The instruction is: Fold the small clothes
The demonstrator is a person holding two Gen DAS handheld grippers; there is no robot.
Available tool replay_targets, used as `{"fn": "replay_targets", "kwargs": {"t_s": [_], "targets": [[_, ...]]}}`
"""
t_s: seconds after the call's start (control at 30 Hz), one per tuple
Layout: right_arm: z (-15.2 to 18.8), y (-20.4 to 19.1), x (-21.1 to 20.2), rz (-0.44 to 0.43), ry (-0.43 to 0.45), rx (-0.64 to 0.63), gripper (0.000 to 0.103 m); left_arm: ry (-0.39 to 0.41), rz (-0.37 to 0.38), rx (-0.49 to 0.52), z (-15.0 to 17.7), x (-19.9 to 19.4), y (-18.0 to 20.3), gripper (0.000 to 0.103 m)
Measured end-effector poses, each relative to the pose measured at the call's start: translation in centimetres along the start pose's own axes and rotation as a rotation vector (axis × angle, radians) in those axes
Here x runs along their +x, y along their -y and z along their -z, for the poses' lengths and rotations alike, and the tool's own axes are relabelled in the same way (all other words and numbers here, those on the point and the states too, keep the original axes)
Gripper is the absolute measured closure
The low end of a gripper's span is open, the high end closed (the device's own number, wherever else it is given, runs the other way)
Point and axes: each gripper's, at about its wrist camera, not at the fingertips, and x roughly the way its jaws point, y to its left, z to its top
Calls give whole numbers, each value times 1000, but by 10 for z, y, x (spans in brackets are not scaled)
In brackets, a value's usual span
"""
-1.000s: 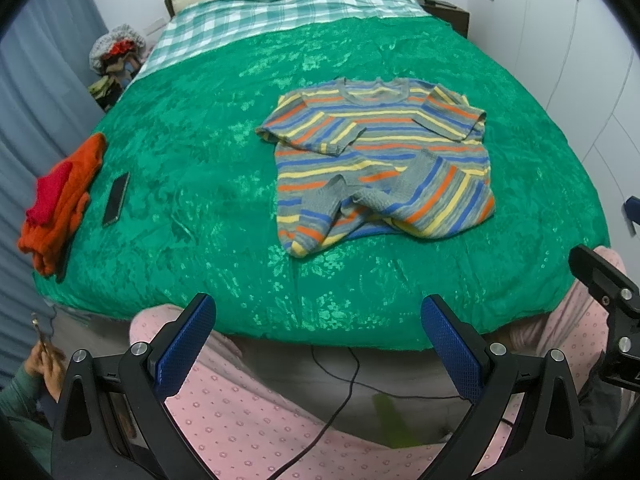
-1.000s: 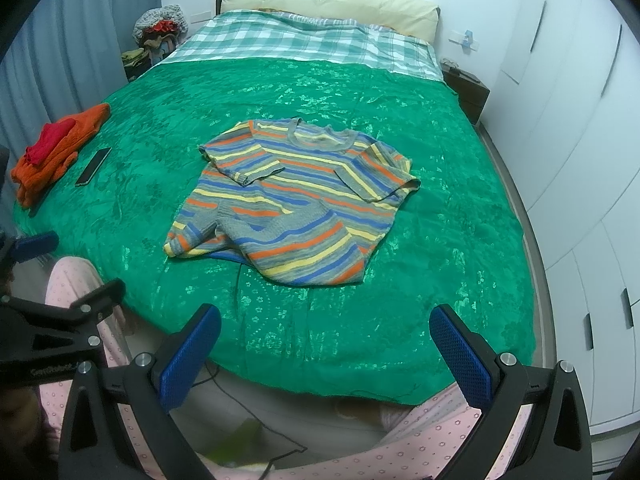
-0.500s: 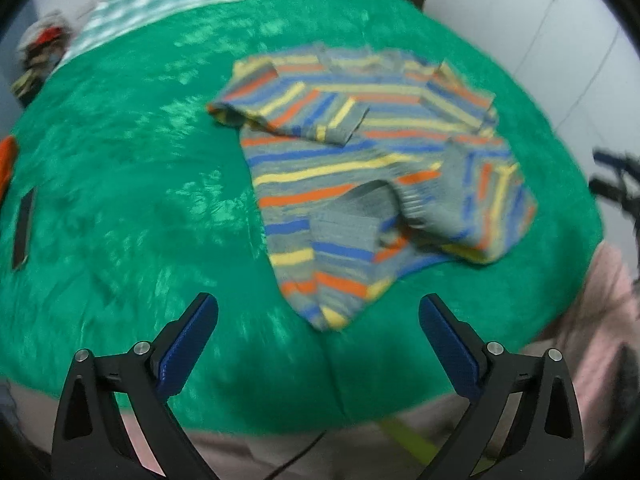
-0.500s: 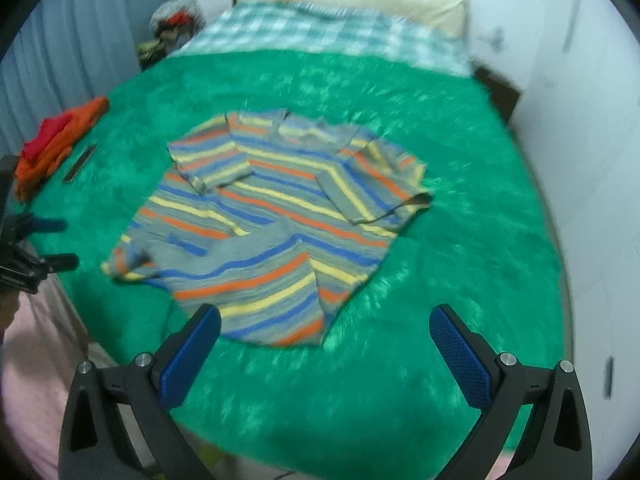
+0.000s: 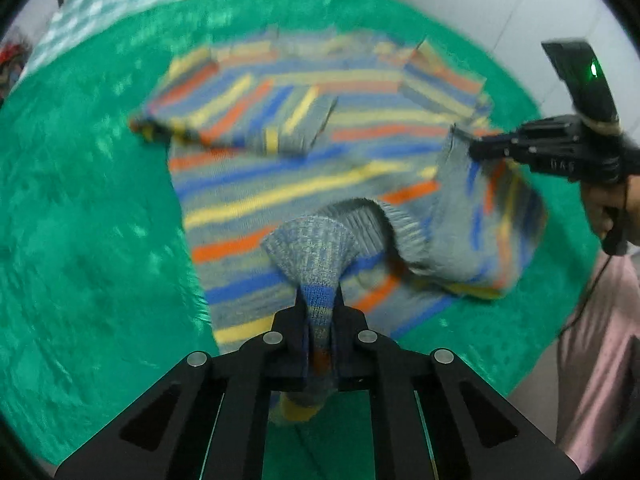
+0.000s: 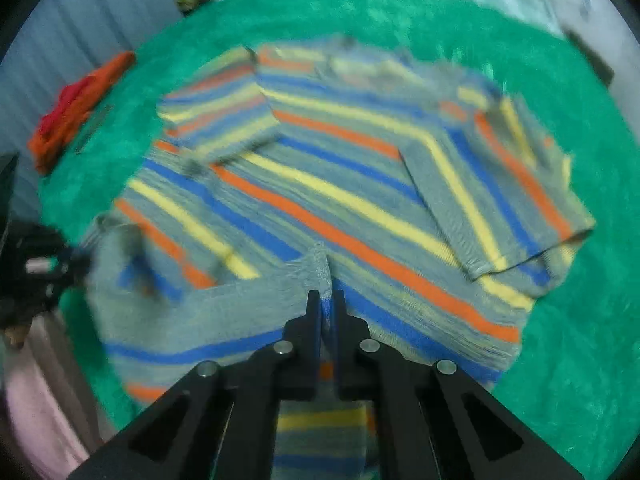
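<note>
While spread over the green bedcover (image 5: 80, 240) at frame centre, striped sweater (image 5: 280, 184) pinched at its near hem; left gripper (image 5: 318, 304) clamped on a ribbed fold. Right gripper (image 6: 327, 308) likewise clamped on hem, lower centre.

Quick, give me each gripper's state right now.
Left gripper: closed on the striped sweater hem.
Right gripper: closed on the sweater's hem too.
</note>
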Motion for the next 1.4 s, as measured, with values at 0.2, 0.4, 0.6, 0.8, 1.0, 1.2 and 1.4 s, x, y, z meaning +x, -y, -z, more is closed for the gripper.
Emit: {"fn": "replay_targets", "kwargs": {"t_s": [0.2,0.4,0.6,0.8,1.0,1.2,1.4], "targets": [[59,-32,-111,-98,97,-226,99,60,87,210,32,-79,6,97],[147,-50,-121,-90,-76,-382,99,-58,51,462,91,-84,39,98],[205,-47,-78,3,-281,-511,99,-257,-12,554,120,-48,27,97],[191,-4,-99,15,-290,-396,51,-219,-27,412,85,-73,-15,71],[104,59,-128,177,-94,-251,51,37,-68,195,-26,-76,-41,62],[-10,58,-57,189,-11,-270,51,21,-92,263,-121,20,8,59],[-46,69,42,161,-80,-154,51,-130,-151,262,-134,107,12,24]]}}
